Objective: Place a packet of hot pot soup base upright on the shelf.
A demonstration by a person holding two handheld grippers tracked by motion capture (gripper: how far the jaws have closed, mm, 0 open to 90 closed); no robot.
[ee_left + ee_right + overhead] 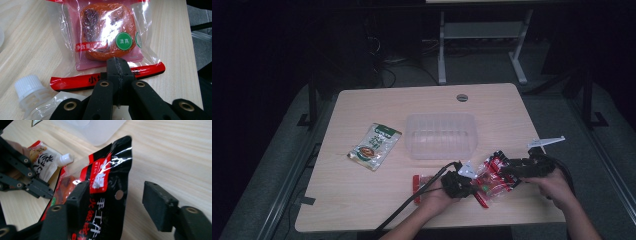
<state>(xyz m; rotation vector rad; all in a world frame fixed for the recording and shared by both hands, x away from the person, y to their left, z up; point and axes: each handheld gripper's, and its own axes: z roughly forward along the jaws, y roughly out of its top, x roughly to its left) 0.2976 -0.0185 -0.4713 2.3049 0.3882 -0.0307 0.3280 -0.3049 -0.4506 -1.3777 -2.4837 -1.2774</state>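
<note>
While the left gripper sat clamped on the clear, red-edged snack pouch, the right gripper – jaws apart – straddled a glossy black-and-red foil packet.

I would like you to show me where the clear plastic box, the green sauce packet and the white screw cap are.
clear plastic box (471,134), high view, on its right wall.
green sauce packet (375,145), high view, on the middle of the printed face.
white screw cap (28,84), left gripper view, on its ribbed side.

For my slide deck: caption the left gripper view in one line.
Left gripper shut on the red bottom edge of a clear snack packet lying on the wooden table.
</note>
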